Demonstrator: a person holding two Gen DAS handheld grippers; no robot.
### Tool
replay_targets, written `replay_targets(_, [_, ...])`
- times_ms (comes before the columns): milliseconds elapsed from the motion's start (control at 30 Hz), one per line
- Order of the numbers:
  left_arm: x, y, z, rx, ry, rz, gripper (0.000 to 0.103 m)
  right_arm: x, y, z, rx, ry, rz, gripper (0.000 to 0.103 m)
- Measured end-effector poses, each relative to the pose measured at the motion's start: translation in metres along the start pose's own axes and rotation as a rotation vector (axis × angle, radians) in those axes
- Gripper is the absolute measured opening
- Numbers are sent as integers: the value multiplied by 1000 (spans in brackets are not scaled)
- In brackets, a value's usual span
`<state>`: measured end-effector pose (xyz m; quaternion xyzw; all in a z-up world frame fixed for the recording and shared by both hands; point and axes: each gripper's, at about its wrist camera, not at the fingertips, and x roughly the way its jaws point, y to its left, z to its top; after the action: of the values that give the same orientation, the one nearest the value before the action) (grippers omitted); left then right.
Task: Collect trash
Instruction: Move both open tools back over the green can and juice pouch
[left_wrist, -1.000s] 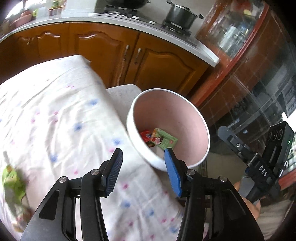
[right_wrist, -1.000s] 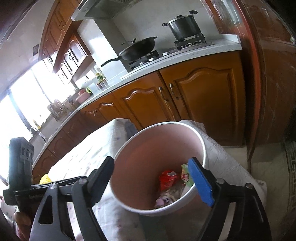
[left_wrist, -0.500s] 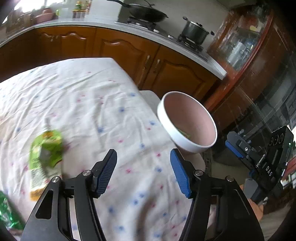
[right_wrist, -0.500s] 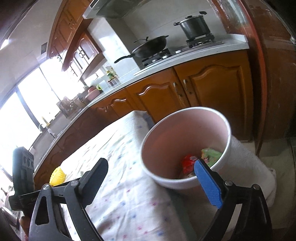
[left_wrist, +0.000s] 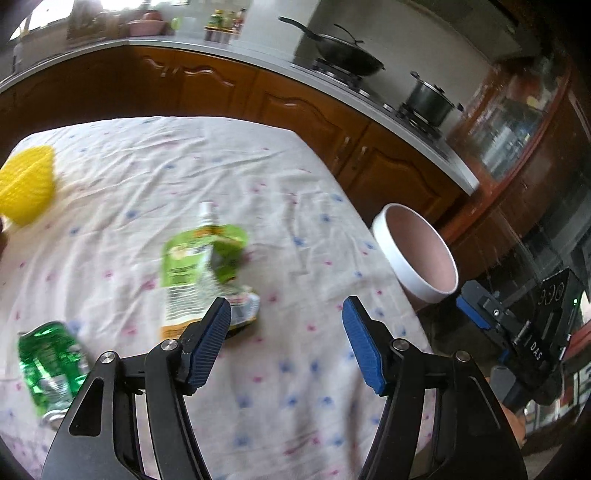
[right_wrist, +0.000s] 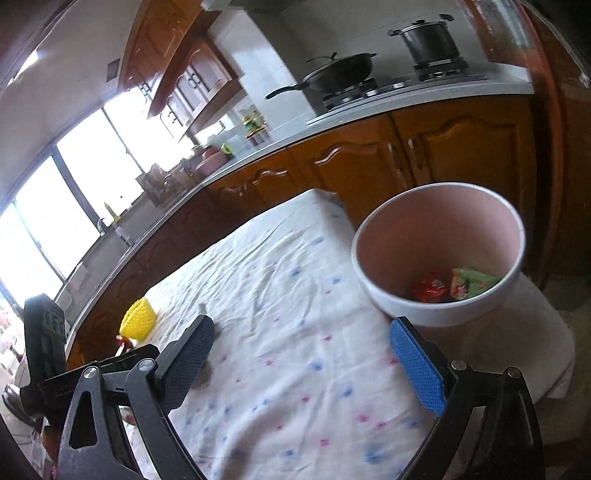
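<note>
Both my claws (left_wrist: 286, 341) (right_wrist: 301, 363) have swung from the bin (right_wrist: 437, 254), empty and spread; two wrappers (right_wrist: 456, 286) binned, pouch (left_wrist: 201, 271) and green can (left_wrist: 50, 363) remain mid-table.

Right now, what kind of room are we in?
A home kitchen, most likely: a wok and a pot sit on a gas stove, above wooden cabinets under a long counter.

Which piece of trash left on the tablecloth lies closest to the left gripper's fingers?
The flattened light-green spouted drink pouch; its lower end sits right beside the left finger. The crushed dark-green can lies farther off, near the frame's left edge.
</note>
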<state>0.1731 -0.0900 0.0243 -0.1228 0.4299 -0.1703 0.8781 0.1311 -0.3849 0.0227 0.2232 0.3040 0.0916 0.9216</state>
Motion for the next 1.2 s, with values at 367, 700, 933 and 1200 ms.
replay_targets(367, [-37, 42, -16, -31, -55, 63, 64, 14, 38, -16, -42, 42, 51, 97])
replay_targets(700, [-66, 77, -27, -15, -77, 131, 64, 30, 79, -26, -96, 79, 112, 97])
replay_targets(933, [-84, 111, -35, -25, -84, 186, 64, 41, 101, -32, -132, 97, 150, 97])
replay_targets(1200, [-86, 129, -51, -25, -61, 221, 64, 57, 127, -42, -201, 124, 177, 96])
